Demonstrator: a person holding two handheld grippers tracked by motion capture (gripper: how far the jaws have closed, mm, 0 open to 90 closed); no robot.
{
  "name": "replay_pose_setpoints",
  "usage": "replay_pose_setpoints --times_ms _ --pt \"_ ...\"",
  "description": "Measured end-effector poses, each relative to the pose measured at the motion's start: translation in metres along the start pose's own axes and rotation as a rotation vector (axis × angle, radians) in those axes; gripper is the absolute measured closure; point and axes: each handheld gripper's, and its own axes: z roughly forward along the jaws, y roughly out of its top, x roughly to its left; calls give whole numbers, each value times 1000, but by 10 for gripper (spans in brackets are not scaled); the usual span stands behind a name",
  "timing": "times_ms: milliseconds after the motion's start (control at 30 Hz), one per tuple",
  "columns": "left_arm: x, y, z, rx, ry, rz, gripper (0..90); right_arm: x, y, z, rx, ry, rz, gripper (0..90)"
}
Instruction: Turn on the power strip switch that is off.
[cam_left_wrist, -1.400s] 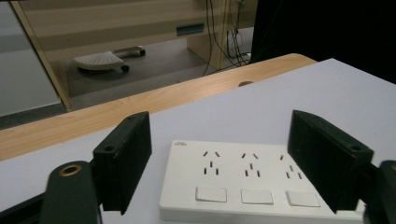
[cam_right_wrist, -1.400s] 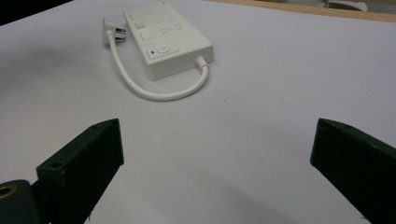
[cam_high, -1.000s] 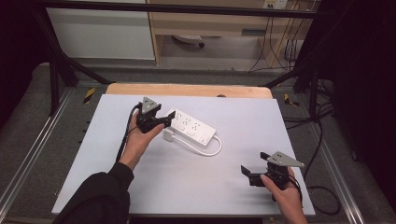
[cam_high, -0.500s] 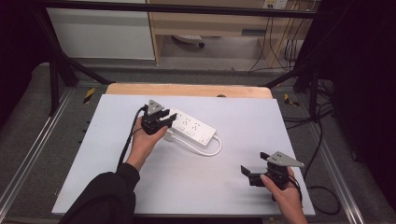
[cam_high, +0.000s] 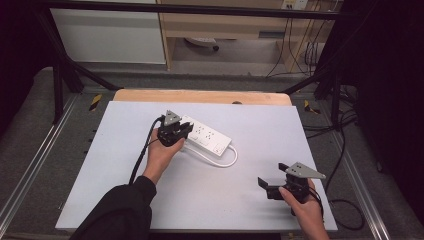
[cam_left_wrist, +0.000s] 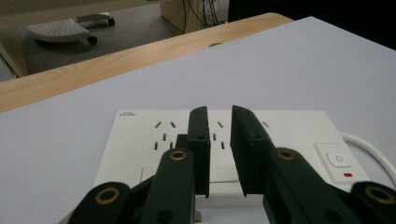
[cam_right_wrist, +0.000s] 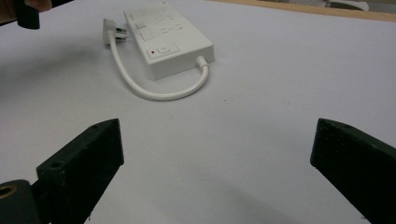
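High view: we see the white power strip (cam_high: 206, 137) lying on the pale table (cam_high: 125, 175), toward the far left of centre, its short cable (cam_high: 220, 161) looping round to the near side. The left gripper (cam_high: 181, 131) sits right over the strip's left end. The right gripper (cam_high: 264, 184) rests well apart, near the front right corner.

Left gripper view: the jaws stand narrow, with a slim gap between them, and have just been closing. They hover low over the strip (cam_left_wrist: 219, 140), above the socket holes. Nothing is visibly pinched between them; a raised white part shows in the gap, and we can't tell whether the pads touch it.

Right gripper view: the jaws stand wide, holding nothing. The strip (cam_right_wrist: 168, 39) lies far ahead, with its red-marked switch (cam_right_wrist: 162, 50) facing us and the plug (cam_right_wrist: 113, 29) at the left end.

We judge the step as the left gripper settling onto the strip's end for a pinch or press. The next move calls for confirming contact before lifting or pushing, or the strip may skid on the smooth table.
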Motion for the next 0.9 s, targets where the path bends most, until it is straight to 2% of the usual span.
replay_pose_setpoints --times_ms 900 --pt "-6 -7 11 49 -15 9 847 0 0 0 -1 2 -1 31"
